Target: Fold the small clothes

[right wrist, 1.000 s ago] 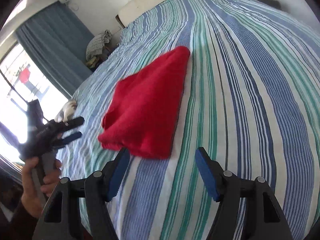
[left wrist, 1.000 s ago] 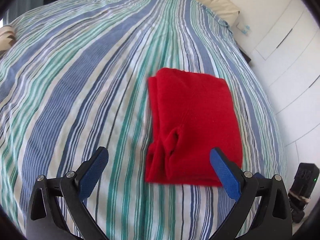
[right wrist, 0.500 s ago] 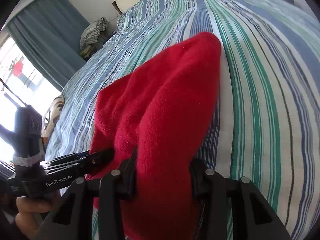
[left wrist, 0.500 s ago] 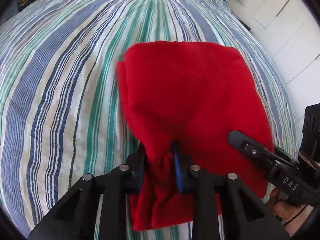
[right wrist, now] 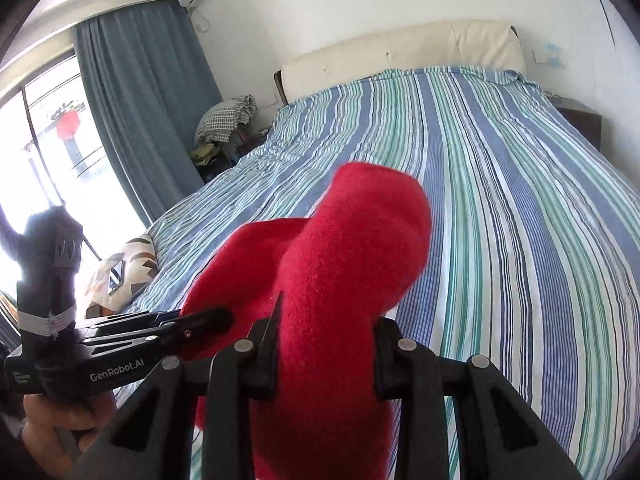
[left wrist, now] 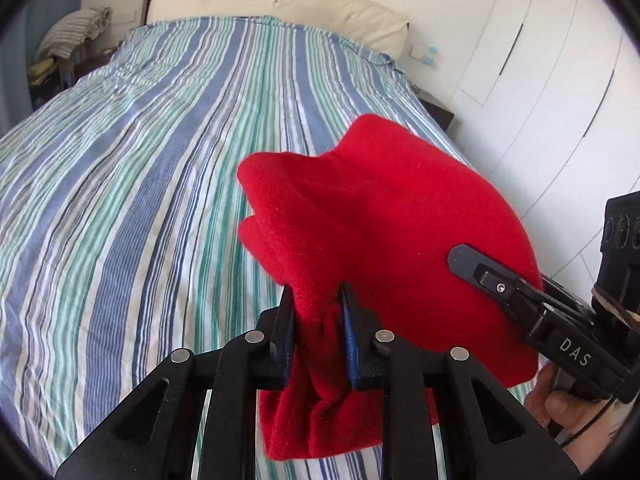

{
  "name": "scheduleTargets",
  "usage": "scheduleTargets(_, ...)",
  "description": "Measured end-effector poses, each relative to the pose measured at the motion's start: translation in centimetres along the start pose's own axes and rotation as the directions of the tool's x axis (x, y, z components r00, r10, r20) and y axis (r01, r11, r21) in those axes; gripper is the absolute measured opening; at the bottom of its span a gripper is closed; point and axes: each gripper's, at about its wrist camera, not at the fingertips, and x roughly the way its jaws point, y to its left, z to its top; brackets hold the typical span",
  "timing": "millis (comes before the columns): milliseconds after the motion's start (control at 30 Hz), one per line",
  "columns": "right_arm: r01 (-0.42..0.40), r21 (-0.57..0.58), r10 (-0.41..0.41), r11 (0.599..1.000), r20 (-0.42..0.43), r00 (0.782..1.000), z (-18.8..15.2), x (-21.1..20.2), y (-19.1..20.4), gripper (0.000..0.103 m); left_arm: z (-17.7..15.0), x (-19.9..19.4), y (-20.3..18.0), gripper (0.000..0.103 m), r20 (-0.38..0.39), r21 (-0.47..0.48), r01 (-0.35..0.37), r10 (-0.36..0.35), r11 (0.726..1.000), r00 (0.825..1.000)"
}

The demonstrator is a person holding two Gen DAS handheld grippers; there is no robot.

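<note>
A folded red fleece garment (left wrist: pixel 384 216) is lifted off the striped bed (left wrist: pixel 140 184). My left gripper (left wrist: pixel 318 320) is shut on its near left edge, with cloth bunched between the fingers. My right gripper (right wrist: pixel 326 332) is shut on its near right edge; the red garment (right wrist: pixel 352 256) fills the middle of the right wrist view. The right gripper also shows at the right of the left wrist view (left wrist: pixel 468 258), and the left gripper shows at the left of the right wrist view (right wrist: pixel 220 316). The garment's far end droops forward above the sheet.
A cream headboard (left wrist: pixel 280 0) closes the far end of the bed. White wardrobe doors (left wrist: pixel 540 80) stand to the right. A blue curtain (right wrist: pixel 140 120) and window lie left, with a pile of clothes (right wrist: pixel 228 116) and a patterned cushion (right wrist: pixel 120 272) beside the bed.
Both grippers went from open near the garment to shut on its near edge, then lifted it off the bed. The views have tilted up toward the headboard.
</note>
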Motion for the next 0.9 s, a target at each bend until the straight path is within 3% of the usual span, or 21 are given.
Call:
scheduleTargets(33,0.0,0.028,0.001,1.0,-0.024,1.0,-0.4,0.6,-0.8,0.038,-0.6,1.2,0.1,0.031,-0.036,-0.003,-0.015,0.015,1.0,0.999)
scheduleTargets(67,0.008,0.056,-0.004,0.998,-0.067,0.998,-1.2,1.6,-1.7,0.044,-1.6,2.6,0.5,0.045,-0.08,-0.006,-0.041,0.04,0.999,0.996)
scheduleTargets(100,0.031,0.076,-0.02,0.997,-0.138,0.99,-2.6,2.9,-2.7,0.056,-3.1,4.1,1.0,0.057,-0.123,-0.008,-0.089,0.087,0.996,0.989)
scheduleTargets(133,0.074,0.086,-0.054,0.994,-0.214,0.975,-4.4,3.5,-4.2,0.071,-4.9,5.1,1.5,0.057,-0.163,-0.004,-0.145,0.142,0.989,0.976)
scheduleTargets(200,0.155,0.075,-0.128,0.985,-0.284,0.95,-8.1,3.0,-6.2,0.074,-8.9,5.0,2.4,0.057,-0.195,0.015,-0.211,0.21,0.977,0.958)
scheduleTargets(267,0.187,0.03,-0.17,0.982,-0.289,0.942,-11.2,0.5,-7.0,0.076,-12.2,2.8,2.7,0.06,-0.17,0.015,-0.246,0.245,0.969,0.955)
scheduleTargets(333,0.244,-0.033,-0.243,0.969,-0.277,0.93,-13.4,-2.6,-6.7,0.088,-14.9,-0.1,1.8,0.074,-0.127,0.03,-0.28,0.282,0.959,0.951)
scheduleTargets(400,0.279,-0.099,-0.296,0.955,-0.26,0.919,-15.0,-5.8,-5.4,0.092,-17.0,-2.9,0.0,0.094,-0.068,0.072,-0.338,0.342,0.939,0.937)
scheduleTargets(433,0.297,-0.125,-0.32,0.946,-0.254,0.913,-15.5,-7.1,-4.7,0.093,-17.8,-4.2,-1.1,0.097,-0.035,0.093,-0.369,0.374,0.925,0.927)
scheduleTargets(500,0.312,-0.167,-0.346,0.935,-0.245,0.906,-15.9,-9.6,-3.1,0.095,-18.7,-6.6,-3.4,0.101,0.017,0.131,-0.417,0.419,0.899,0.908)
scheduleTargets(567,0.327,-0.189,-0.364,0.926,-0.218,0.905,-16.1,-12.3,-1.5,0.095,-18.9,-8.2,-5.0,0.102,0.042,0.135,-0.426,0.425,0.894,0.904)
scheduleTargets(700,0.373,-0.203,-0.408,0.905,-0.174,0.896,-16.4,-16.6,0.7,0.096,-19.1,-11.0,-6.9,0.102,0.042,0.093,-0.411,0.409,0.907,0.912)
scheduleTargets(800,0.381,-0.211,-0.417,0.9,-0.168,0.893,-16.7,-18.8,1.4,0.096,-19.3,-11.7,-7.4,0.102,0.042,0.083,-0.466,0.464,0.881,0.885)
scheduleTargets(900,0.384,-0.233,-0.426,0.893,-0.165,0.89,-17.2,-20.2,1.9,0.096,-19.9,-11.8,-7.9,0.102,0.01,0.089,-0.477,0.478,0.874,0.878)
